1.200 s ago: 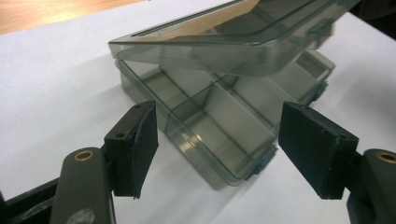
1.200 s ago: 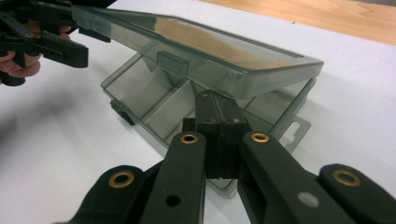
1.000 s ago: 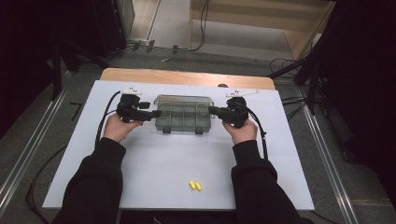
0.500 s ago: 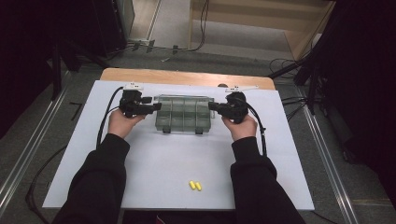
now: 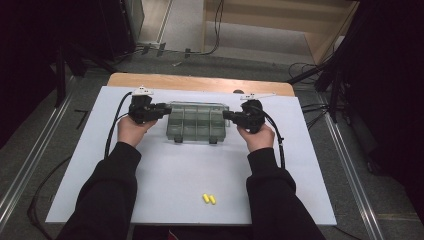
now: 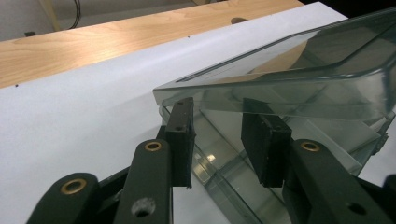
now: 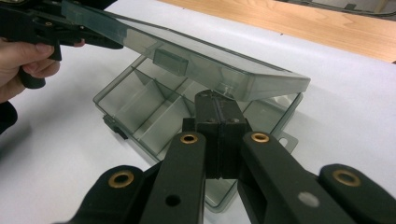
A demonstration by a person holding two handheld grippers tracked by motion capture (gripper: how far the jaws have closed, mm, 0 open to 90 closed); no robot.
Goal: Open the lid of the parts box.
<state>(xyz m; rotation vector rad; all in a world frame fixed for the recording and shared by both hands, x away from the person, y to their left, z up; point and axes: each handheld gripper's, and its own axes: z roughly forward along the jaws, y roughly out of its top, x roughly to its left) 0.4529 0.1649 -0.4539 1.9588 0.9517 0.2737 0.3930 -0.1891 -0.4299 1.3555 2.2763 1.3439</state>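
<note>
A person sits at a table covered by a white mat, with both forearms in black sleeves reaching forward from the bottom of the high view. Each hand holds a black two-jaw gripper.

On the left, the left gripper points rightward at the left end of a clear, smoky-grey plastic compartment box. In the left gripper view its two jaws stand spread with a clear gap between them, their tips up against the underside of the box lid's left edge. They are not pinching anything.

In the middle of the mat, toward its far side, lies the compartment box. Its base rests flat on the mat and is split by dividers into several open cells that look empty. The hinged lid is raised partway, tilted up above the base, with dark latches along the near edge.

On the right, the right gripper points leftward at the right end of the box. In the right gripper view its jaws are pressed together with no gap, their tips just under the lid's right end; whether they touch it cannot be told.

Near the front edge of the mat, well apart from the box, lie two small yellow pieces side by side.
</note>
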